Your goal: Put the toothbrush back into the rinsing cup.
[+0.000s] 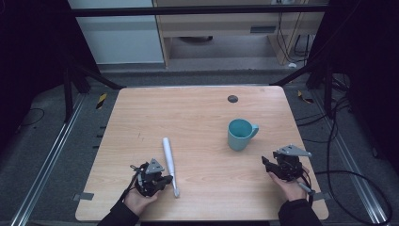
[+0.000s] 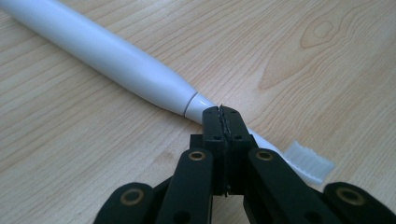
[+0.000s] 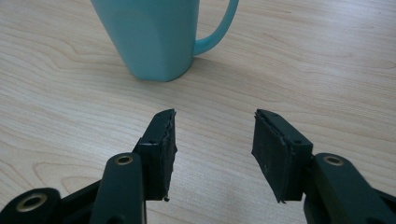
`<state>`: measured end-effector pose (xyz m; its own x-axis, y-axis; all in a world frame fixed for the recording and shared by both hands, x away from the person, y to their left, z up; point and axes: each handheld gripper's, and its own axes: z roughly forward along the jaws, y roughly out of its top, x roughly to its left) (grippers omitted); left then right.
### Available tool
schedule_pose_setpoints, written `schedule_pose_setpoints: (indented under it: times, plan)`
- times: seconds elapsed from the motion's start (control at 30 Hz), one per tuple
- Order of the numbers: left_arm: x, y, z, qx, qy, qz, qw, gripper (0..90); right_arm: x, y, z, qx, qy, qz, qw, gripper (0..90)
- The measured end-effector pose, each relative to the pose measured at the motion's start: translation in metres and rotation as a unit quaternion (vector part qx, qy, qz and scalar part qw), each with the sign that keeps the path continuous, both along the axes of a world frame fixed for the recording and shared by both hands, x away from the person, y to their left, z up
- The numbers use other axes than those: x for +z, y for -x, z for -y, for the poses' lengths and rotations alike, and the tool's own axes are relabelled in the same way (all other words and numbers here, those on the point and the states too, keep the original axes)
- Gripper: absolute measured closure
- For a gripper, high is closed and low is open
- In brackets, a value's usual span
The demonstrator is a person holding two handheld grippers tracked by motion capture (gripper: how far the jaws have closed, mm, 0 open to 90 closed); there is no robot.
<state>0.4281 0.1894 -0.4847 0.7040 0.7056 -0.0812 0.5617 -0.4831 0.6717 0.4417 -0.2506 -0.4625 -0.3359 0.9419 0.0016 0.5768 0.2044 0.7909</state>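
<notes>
Two grippers over the tabletop (image 1: 197, 113) here. Left gripper (image 2: 223, 116) has its fingers pressed together, tips right above the neck of the white toothbrush (image 2: 112, 56), bristles just off to one side. Right gripper (image 3: 215, 135) has fingers apart with nothing between them, teal mug (image 3: 149, 37) standing upright a little ahead.

The high view looks forward and down from above the near edge of the table (image 1: 197, 108), far enough off to take in its whole top. The left gripper view sits low and close, facing the toothbrush (image 2: 116, 60). The right gripper view, equally low, faces the mug (image 3: 154, 37) nearby. Each shares its thing with the high view: toothbrush (image 1: 169, 162), mug (image 1: 241, 134).
</notes>
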Motion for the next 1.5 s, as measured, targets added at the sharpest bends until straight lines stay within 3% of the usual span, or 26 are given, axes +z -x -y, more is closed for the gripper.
schedule_pose_setpoints:
  times: [0.17, 0.97, 1.13, 1.27, 1.3, 1.33, 1.37, 1.47, 1.5]
  plan:
    - [-0.002, -0.002, 0.008, -0.008, -0.007, 0.001, 0.9999, 89.8, 0.0, 0.0, 0.0, 0.0, 0.0, 0.0, 1.0, 48.9]
    - [-0.001, -0.013, 0.039, -0.032, -0.002, 0.012, 0.9994, 89.7, -0.002, -0.001, 0.002, -0.003, 0.004, 0.002, 1.0, 48.6]
    - [0.018, -0.02, 0.023, -0.01, 0.022, 0.037, 0.999, 89.7, -0.002, -0.001, 0.002, -0.004, 0.005, 0.002, 1.0, 48.6]
    - [0.033, -0.035, 0.005, 0.023, 0.038, 0.058, 0.9973, 89.8, -0.002, -0.002, 0.003, -0.005, 0.003, 0.002, 1.0, 48.6]
    - [0.039, -0.046, -0.003, 0.039, 0.039, 0.066, 0.9963, 89.7, -0.002, -0.002, 0.003, -0.005, 0.005, 0.003, 1.0, 48.6]
    - [0.039, -0.046, -0.003, 0.039, 0.039, 0.066, 0.9963, 89.7, -0.002, -0.002, 0.003, -0.005, 0.005, 0.003, 1.0, 48.6]
    - [0.041, -0.061, -0.01, 0.057, 0.039, 0.067, 0.9954, 89.7, -0.002, -0.002, 0.003, -0.005, 0.004, 0.002, 1.0, 48.6]
    - [0.04, -0.073, -0.014, 0.07, 0.038, 0.063, 0.9948, 89.7, -0.002, -0.002, 0.002, -0.006, 0.005, 0.003, 1.0, 48.6]
    - [0.037, -0.084, -0.017, 0.076, 0.036, 0.059, 0.9947, 89.7, -0.002, -0.002, 0.003, -0.006, 0.006, 0.004, 1.0, 48.6]
